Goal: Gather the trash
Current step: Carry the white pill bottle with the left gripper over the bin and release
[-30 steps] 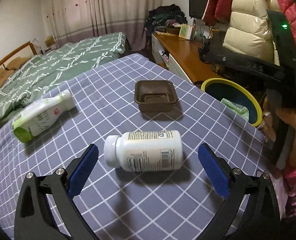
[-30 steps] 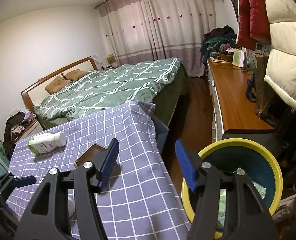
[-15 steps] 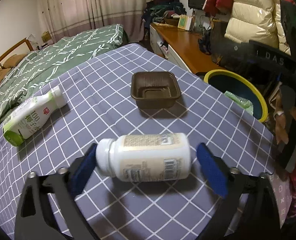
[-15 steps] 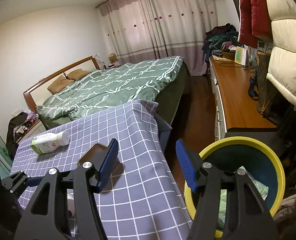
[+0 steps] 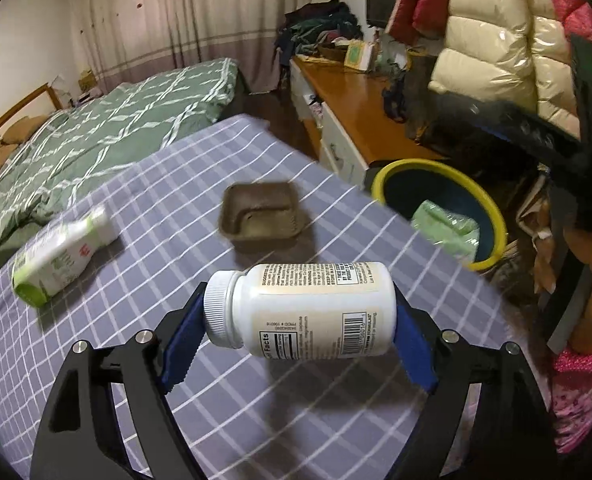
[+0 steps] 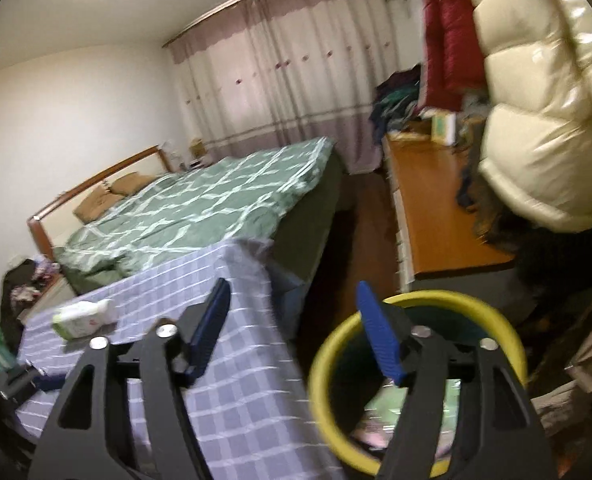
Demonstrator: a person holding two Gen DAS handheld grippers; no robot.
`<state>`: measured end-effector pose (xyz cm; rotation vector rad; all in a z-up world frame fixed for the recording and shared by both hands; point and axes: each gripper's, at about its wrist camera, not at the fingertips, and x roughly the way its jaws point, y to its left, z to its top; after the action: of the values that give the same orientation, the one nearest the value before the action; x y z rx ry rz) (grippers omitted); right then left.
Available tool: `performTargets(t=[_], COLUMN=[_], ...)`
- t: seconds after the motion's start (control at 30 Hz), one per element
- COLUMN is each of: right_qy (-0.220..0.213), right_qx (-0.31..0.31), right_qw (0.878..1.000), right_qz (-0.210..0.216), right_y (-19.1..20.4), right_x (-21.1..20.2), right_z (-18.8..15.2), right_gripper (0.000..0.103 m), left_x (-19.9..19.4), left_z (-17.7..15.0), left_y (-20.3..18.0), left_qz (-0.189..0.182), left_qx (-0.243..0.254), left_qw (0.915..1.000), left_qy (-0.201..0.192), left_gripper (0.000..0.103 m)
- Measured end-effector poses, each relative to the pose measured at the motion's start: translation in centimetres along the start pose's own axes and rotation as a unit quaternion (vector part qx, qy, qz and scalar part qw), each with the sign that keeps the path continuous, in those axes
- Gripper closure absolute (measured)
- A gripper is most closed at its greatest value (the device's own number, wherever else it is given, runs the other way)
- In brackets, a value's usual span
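A white pill bottle point(image 5: 303, 312) lies sideways between the blue pads of my left gripper point(image 5: 296, 336), which is shut on it end to end and holds it above the checked tablecloth point(image 5: 144, 216). Further back on the cloth sit a brown square tray point(image 5: 262, 214) and a green-and-white drink bottle point(image 5: 62, 256) on its side. The yellow-rimmed bin point(image 5: 443, 204) stands on the floor to the right, with green packaging inside. My right gripper point(image 6: 292, 332) hovers beside the table above the bin point(image 6: 415, 304), its jaws opening with nothing between them.
A green-quilted bed point(image 6: 200, 208) lies behind the table. A wooden desk point(image 6: 435, 208) with clutter runs along the right wall, puffy coats point(image 6: 535, 120) hanging over it. A person's hand and pink sleeve point(image 5: 587, 336) are at the right.
My left gripper closed on the pill bottle and raised it off the cloth. My right gripper swung up and right over the bin and its jaws spread a little.
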<state>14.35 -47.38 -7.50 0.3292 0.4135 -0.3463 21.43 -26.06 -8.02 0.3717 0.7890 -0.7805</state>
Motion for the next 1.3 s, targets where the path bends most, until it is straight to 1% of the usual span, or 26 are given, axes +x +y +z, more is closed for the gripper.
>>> performTargets(t=[0.07,0.2,0.3,0.43,0.57,0.67,0.83,0.87,0.9,0.97,1.07,1.2,1.3], right_qy=[-0.007,-0.007,-0.012,-0.019,-0.024,-0.026,-0.031,-0.032,-0.033,-0.037,-0.039,-0.032,-0.020], right_qx=[0.000,-0.002,-0.002,0.012,0.026,0.030,0.038,0.038,0.040,0.041,0.037,0.029,0.021], right_qw=[1.000,0.999,0.999,0.997,0.995,0.995,0.993,0.993,0.993,0.993,0.993,0.994,0.995], right_qz=[-0.016,-0.035,-0.053,-0.074,-0.088,-0.095,-0.103,-0.105,-0.105,-0.105,-0.107,-0.103,-0.095], right_y=[-1.9,-5.3,-7.7,-10.7,-12.8,-13.8,-14.9,-14.9,-14.9,-14.8,-14.5,-13.4,-12.2], right_x=[-1.7,-4.2,-6.0,-8.0,-9.2,-9.4,-10.0,-10.0,-10.0,-10.2,-10.3,-9.7,-8.9], right_z=[-0.1,-0.5,-0.8,-1.4,-1.5,-1.4,-1.4,-1.4,-1.3,-1.2,-1.1,-1.2,-1.4], right_gripper=[0.038,0.037,0.037,0.036,0.036,0.036,0.036,0.036,0.036,0.036,0.036,0.036,0.036], left_x=[0.0,1.3,3.1,5.8,9.1,11.1,13.1,13.4,13.6,13.3,12.1,8.4,5.0], left_z=[0.9,3.0,4.7,6.5,8.1,9.0,9.6,9.7,9.8,9.9,9.7,8.6,6.9], left_y=[-1.4,-4.5,-7.3,-11.0,-14.6,-16.6,-19.3,-19.6,-19.7,-19.5,-18.3,-15.3,-11.8], left_qz=[-0.009,-0.037,-0.065,-0.084,-0.093,-0.103,-0.115,-0.115,-0.115,-0.106,-0.104,-0.087,-0.066], left_qx=[0.009,0.022,0.030,0.051,0.069,0.073,0.082,0.083,0.082,0.075,0.067,0.055,0.033], left_qw=[0.9999,0.9990,0.9974,0.9951,0.9930,0.9915,0.9893,0.9891,0.9893,0.9911,0.9922,0.9946,0.9966], left_qy=[-0.004,-0.006,-0.002,0.009,0.023,0.030,0.036,0.037,0.037,0.028,0.018,-0.013,-0.035], left_gripper=[0.020,0.020,0.020,0.020,0.020,0.020,0.020,0.020,0.015,0.010,0.010,0.009,0.007])
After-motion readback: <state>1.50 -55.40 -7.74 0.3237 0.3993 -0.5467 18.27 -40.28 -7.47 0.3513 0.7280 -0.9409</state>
